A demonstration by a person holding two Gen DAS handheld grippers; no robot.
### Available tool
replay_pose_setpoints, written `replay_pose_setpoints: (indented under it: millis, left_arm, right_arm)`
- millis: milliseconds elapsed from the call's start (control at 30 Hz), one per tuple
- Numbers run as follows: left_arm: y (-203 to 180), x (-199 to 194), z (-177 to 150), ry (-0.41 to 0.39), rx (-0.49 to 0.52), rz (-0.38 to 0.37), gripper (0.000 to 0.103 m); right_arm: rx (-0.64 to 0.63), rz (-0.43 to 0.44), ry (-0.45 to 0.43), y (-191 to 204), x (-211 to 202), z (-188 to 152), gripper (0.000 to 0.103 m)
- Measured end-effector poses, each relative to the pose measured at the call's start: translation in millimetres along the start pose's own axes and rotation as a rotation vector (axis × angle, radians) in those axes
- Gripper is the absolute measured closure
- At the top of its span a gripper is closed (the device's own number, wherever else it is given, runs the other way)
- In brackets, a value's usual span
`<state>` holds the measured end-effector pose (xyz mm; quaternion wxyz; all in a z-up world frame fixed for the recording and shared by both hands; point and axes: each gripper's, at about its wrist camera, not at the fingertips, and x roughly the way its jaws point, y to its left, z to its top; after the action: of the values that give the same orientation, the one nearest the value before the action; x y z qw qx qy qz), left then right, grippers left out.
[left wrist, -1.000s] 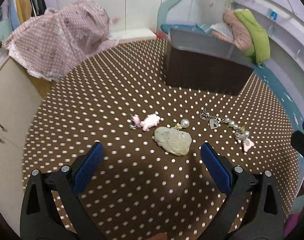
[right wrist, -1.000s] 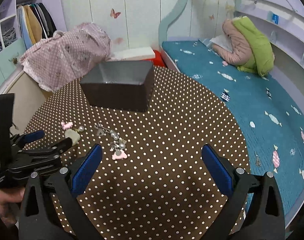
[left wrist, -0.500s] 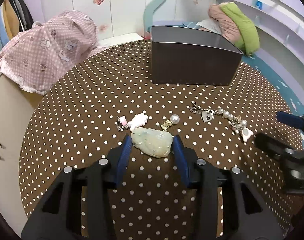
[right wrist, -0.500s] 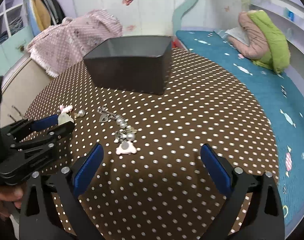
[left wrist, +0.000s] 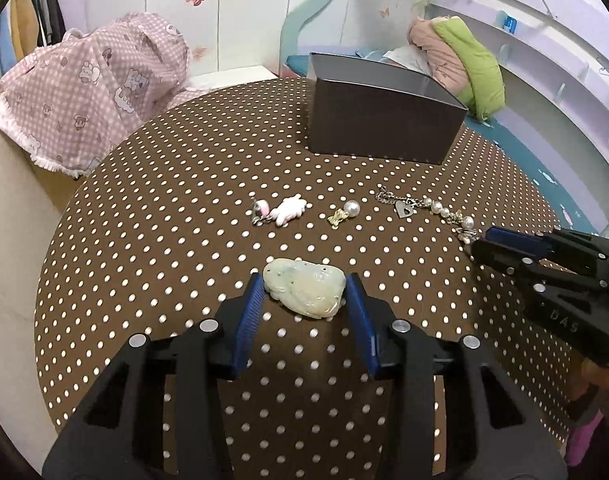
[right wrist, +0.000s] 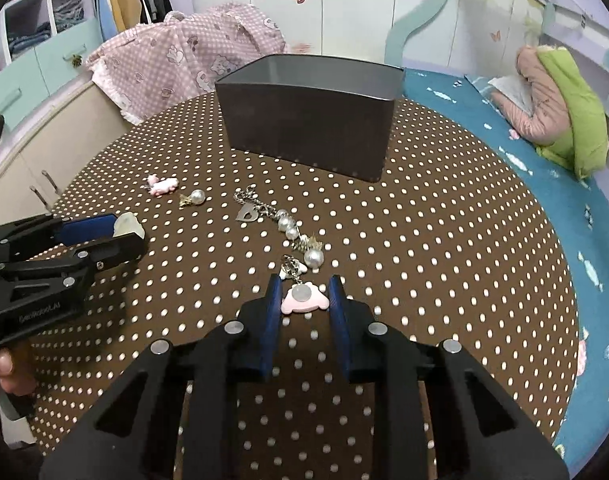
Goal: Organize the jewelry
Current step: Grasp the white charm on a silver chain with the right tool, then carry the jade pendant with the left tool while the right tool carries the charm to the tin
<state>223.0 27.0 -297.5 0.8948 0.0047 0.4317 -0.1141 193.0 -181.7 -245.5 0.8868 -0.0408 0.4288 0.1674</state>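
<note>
Because both pieces must go up and into the box, each is pinched from the sides. Through the left wrist camera, the left hand-held gripper has its blue pads pressed on either flank of the jade pendant, low over the table; whether it is lifted I cannot tell. A pink charm and pearl earring lie beyond, loose. Through the right wrist camera, the right hand-held gripper pinches the bracelet by its pink end charm, so the chain should trail behind. The box stands open at the table's far side.
</note>
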Motion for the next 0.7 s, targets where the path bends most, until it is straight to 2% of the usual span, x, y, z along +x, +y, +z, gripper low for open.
replay_pose_setpoints:
  millis: [333,500,700]
  left_arm:
    - [2,-34,7,-0.061,0.001,-0.028,0.061]
    - [-2,-57,25,-0.115,0.013,-0.037,0.061]
    - [-8,-81,63,-0.199,0.053,-0.032,0.061]
  right_arm:
    - [0.003,0.053,-0.072,4,-44,10,0.081]
    - [-0.039,0.051,-0.134,15,-68,33,0.081]
    - [-0.090,0.028,-0.223,19,-90,70,0.081]
